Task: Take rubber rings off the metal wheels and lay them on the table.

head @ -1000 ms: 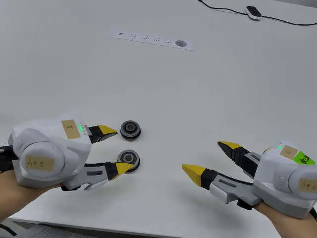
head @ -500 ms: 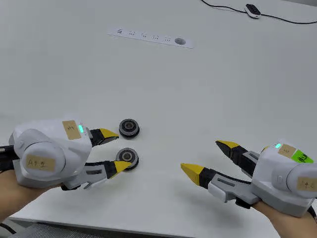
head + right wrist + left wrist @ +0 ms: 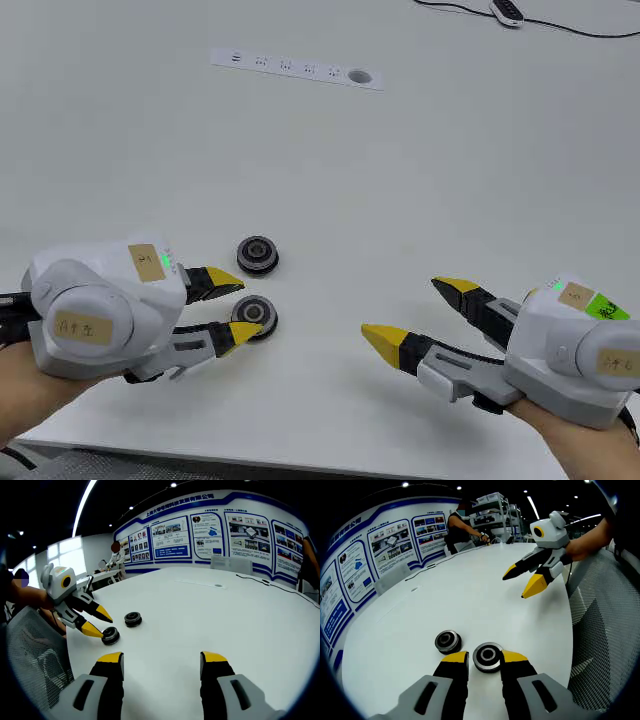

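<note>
Yellow fingertips [image 3: 455, 658] of the left gripper [image 3: 233, 304] are flanking, slightly parted, the near black rubber-ringed metal wheel [image 3: 487, 657] lying flat on the white table [image 3: 400, 180]. A second matching wheel [image 3: 257, 254] is lying just beyond it. The right gripper [image 3: 420, 311] is hovering with jaws spread wide, empty, well apart.

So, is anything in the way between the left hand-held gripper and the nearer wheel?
Nothing visible. The left hand-held gripper has its open jaws flanking the nearer wheel on the table. The other wheel lies apart, outside the jaws.
</note>
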